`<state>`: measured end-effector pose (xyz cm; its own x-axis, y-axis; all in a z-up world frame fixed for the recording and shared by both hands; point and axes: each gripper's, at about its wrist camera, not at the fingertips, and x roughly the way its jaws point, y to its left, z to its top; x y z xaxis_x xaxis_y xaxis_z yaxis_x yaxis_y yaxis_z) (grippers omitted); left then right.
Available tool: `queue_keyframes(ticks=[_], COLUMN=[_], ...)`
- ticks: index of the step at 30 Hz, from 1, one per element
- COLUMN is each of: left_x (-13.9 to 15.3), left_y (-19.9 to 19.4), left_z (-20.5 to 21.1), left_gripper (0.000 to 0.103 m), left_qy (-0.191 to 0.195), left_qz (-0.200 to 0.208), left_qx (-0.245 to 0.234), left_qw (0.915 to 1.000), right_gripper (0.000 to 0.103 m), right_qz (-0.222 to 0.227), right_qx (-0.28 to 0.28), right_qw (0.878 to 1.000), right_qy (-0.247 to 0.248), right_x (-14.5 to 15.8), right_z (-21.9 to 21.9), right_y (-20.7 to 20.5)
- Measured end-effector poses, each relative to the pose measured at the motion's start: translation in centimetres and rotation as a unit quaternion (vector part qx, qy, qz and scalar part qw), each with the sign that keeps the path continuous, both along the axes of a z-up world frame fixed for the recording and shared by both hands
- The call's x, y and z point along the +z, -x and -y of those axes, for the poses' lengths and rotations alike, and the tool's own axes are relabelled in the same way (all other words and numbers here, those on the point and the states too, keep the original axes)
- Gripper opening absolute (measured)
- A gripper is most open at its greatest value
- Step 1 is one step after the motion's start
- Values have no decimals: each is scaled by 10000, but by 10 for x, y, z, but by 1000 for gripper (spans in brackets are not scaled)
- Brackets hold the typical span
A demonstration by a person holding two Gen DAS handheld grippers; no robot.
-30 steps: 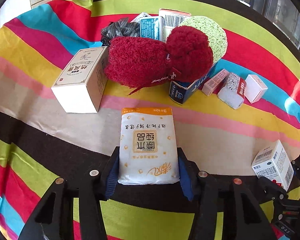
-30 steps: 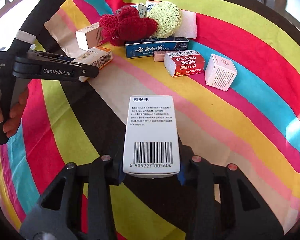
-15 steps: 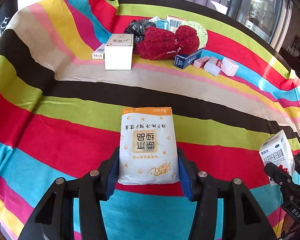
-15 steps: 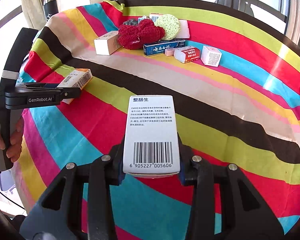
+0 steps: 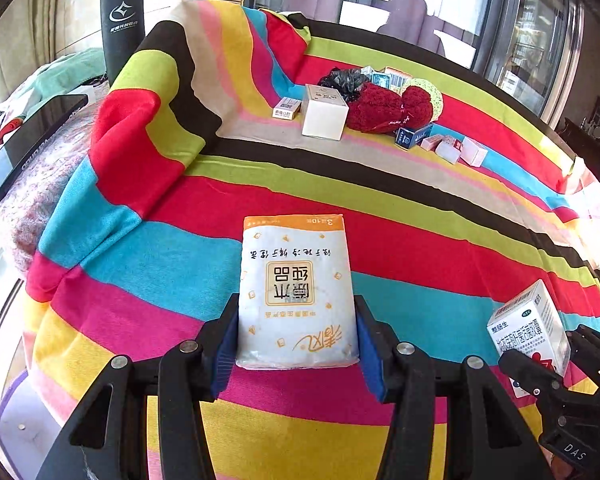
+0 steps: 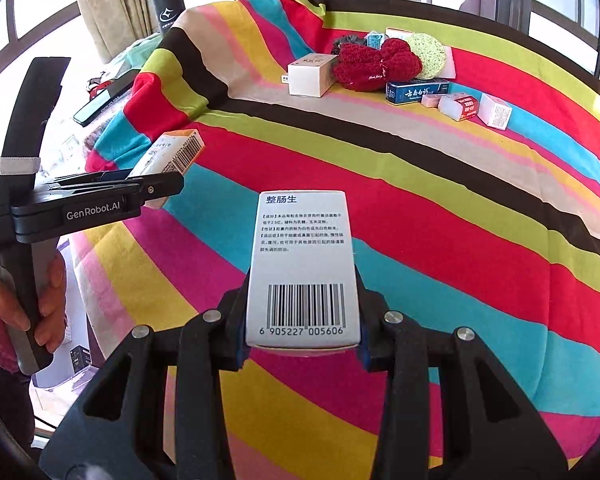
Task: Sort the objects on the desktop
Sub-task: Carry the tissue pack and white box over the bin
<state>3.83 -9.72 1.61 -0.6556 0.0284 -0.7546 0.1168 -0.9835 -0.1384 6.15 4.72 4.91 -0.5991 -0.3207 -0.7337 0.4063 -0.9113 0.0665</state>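
My left gripper (image 5: 296, 344) is shut on a white and orange tissue pack (image 5: 295, 292) and holds it above the near part of the striped tablecloth (image 5: 420, 256). My right gripper (image 6: 302, 320) is shut on a white medicine box (image 6: 303, 268) with a barcode, also held above the cloth. In the left wrist view the medicine box (image 5: 530, 326) shows at the right edge. In the right wrist view the tissue pack (image 6: 168, 160) shows at the left in the left gripper (image 6: 156, 188).
At the far side lie a white box (image 5: 324, 117), red fluffy socks (image 5: 388, 108), a green sponge (image 6: 426, 56), a blue toothpaste box (image 6: 416, 91) and small boxes (image 6: 476, 108). A black bottle (image 5: 122, 16) and a tablet (image 5: 28, 144) sit left of the table.
Both grippers have pulled back and up from the far pile toward the near edge, each keeping its item. The pile now looks much smaller and farther away.
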Motion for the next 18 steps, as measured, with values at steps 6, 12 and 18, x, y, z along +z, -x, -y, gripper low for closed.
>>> queue_keyframes(ticks=[6, 12, 18], left_x=[-1, 2, 0], left_y=[-16, -46, -83], left_z=[22, 50, 84], left_gripper=[52, 52, 52], left_qy=[-119, -92, -23], left_qz=[-73, -156, -214], left_qx=[120, 416, 881], left_qw=[9998, 9990, 9959], right_gripper=[43, 43, 43], right_qz=[65, 56, 59], right_qx=[325, 844, 1435], right_qw=[9994, 9964, 9896], right_qy=[34, 27, -67], right_x=[1, 3, 3], right_z=[28, 68, 115], right_y=[-5, -16, -34])
